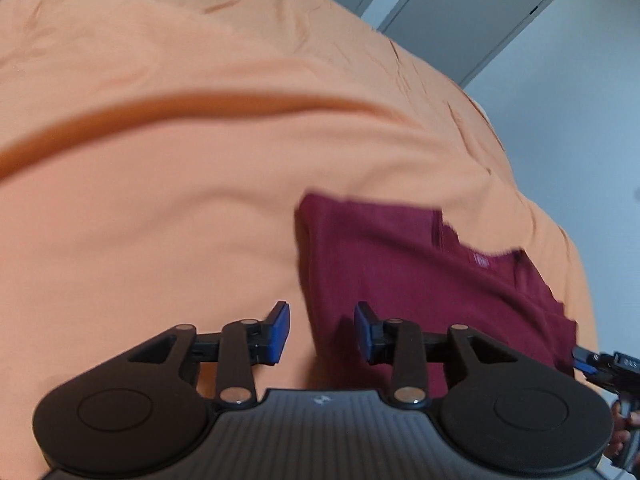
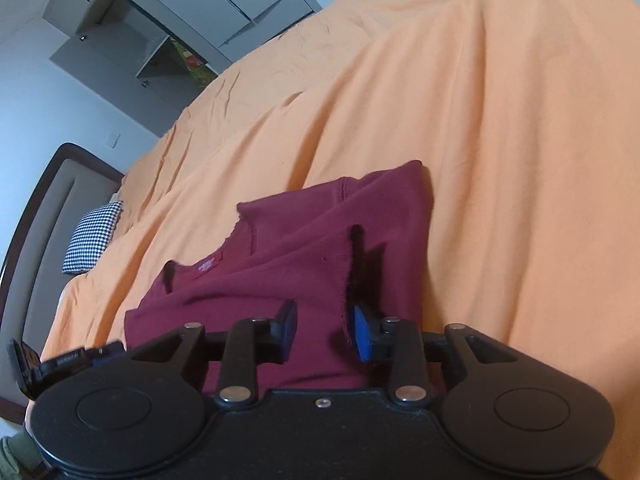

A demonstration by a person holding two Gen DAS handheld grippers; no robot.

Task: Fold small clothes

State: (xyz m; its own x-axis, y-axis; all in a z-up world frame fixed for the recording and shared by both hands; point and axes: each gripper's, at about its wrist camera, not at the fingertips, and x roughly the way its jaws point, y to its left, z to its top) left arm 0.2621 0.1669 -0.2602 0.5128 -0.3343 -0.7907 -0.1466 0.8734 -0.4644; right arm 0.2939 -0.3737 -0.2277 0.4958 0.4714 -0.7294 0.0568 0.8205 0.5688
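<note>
A small maroon top [image 1: 420,280] lies partly folded on the orange bedspread [image 1: 160,200], its neck label [image 1: 481,260] facing up. In the left wrist view my left gripper [image 1: 322,332] hovers over the top's left edge, jaws apart, with nothing pinched. The right wrist view shows the same top [image 2: 288,248] with its label [image 2: 208,266]. My right gripper [image 2: 325,332] stands open just above the cloth, beside a raised raw edge of fabric [image 2: 347,280]. Each gripper also shows at the side of the other's view: the right gripper [image 1: 600,364] and the left gripper [image 2: 60,360].
The orange bedspread [image 2: 500,160] covers the whole bed in loose wrinkles. A black-and-white checked pillow [image 2: 94,238] lies against the headboard [image 2: 36,216]. Grey wardrobe doors [image 1: 460,12] stand beyond the bed, and open shelves [image 2: 132,36] hang on the wall.
</note>
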